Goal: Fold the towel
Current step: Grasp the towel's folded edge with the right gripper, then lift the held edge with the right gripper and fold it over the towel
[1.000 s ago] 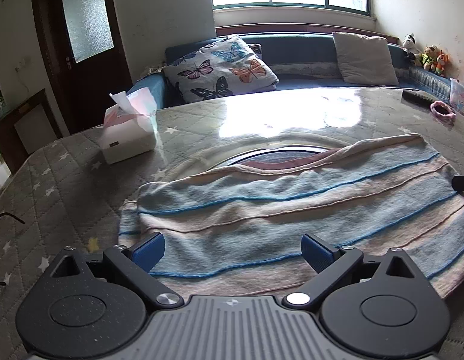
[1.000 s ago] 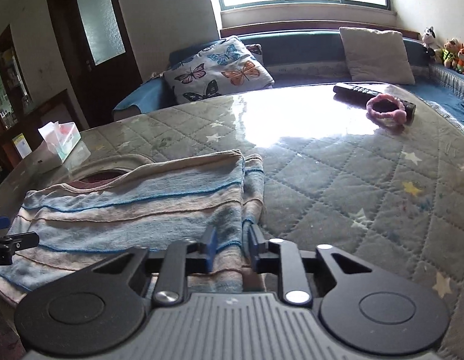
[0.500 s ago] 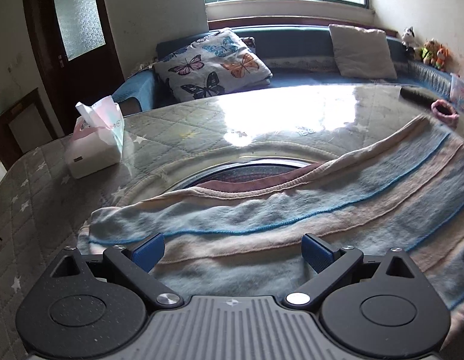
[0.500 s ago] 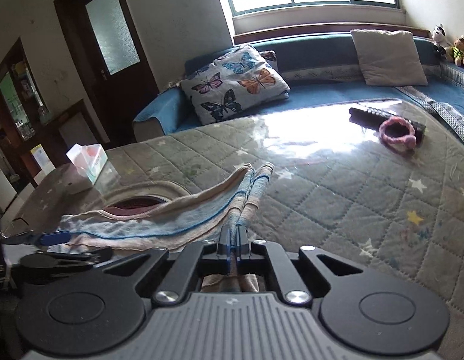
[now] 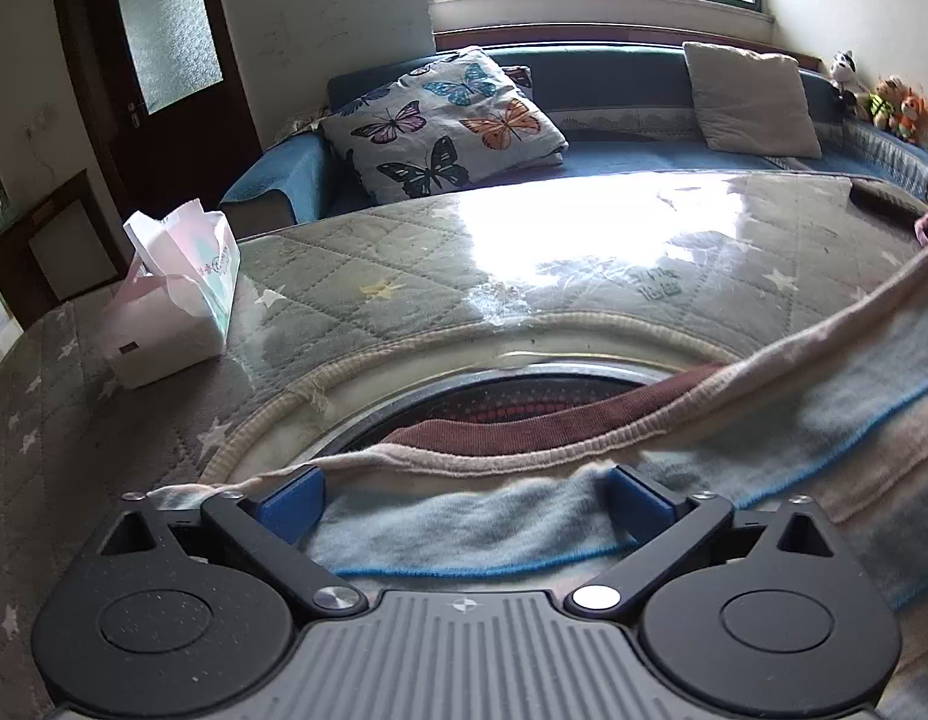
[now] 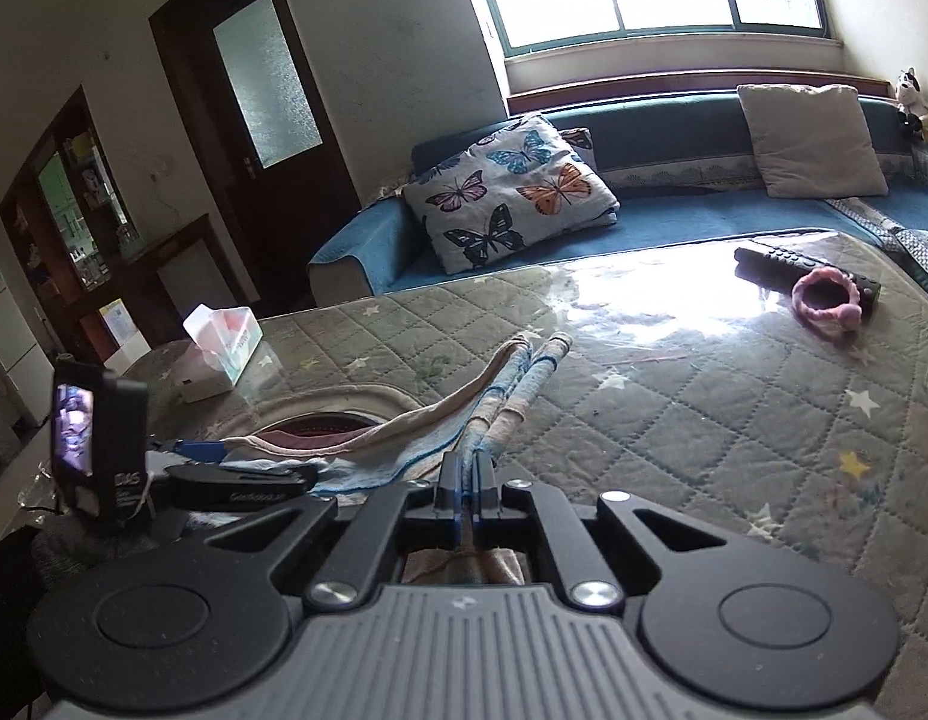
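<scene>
Right now my right gripper (image 6: 466, 483) pinches the towel's (image 6: 404, 426) near edge off the table (image 6: 673, 420) while my left gripper (image 5: 464, 501) gapes around slack cloth, so the unheld side could sag and skew the fold.

Left gripper (image 5: 464, 501) jaws spread; right gripper (image 6: 468, 483) jaws pinched.

Soft fuzzy cloth towel (image 5: 763, 450), quilted table cover (image 6: 673, 420) (glossy clear film)
</scene>
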The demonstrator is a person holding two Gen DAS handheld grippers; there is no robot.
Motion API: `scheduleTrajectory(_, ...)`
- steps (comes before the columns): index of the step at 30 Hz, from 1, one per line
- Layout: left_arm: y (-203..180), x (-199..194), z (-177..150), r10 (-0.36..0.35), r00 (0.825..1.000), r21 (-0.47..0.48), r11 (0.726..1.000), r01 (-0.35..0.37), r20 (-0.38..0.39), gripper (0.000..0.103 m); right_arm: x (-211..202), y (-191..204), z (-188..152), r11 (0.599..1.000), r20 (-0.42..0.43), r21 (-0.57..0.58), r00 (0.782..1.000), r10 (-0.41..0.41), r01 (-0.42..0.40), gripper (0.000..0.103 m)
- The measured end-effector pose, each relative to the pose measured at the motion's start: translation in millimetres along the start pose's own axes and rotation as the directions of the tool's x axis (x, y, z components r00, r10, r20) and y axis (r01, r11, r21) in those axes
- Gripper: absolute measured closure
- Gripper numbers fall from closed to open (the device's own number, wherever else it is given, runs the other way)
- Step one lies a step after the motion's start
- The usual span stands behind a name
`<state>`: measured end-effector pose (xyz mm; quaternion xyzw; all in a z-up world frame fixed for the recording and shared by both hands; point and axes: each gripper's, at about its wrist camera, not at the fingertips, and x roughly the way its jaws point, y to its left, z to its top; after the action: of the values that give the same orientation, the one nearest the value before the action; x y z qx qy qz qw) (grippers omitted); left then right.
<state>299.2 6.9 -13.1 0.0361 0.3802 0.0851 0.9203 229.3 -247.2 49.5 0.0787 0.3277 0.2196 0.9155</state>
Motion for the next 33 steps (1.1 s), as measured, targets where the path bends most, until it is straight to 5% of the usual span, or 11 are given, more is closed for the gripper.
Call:
scheduleTrajectory(12,46.7,-42.9,-16.5,-0.007,0.999,-0.089,0.996,0.011,0.041,0.0,-1.1,26.2,16.6,1.0,-0.039,-0.001,0.999,0.022,-0.022,0.1)
scheduleTrajectory(23,152.5,-104.2,-78.0,0.089,0.994,-0.274,0.959,-0.068,0.064,0.0,42.6,141.9,33.9,0.983,-0.099,-0.147,0.99,0.099,-0.113,0.101)
scheduleTrajectory(33,220.0,-123.1,-130.2,0.151,0.988,-0.404,0.905,-0.135,0.008,0.0,103.4,237.3,17.4,0.962,-0.206,-0.224,0.973,0.108,-0.154,0.101)
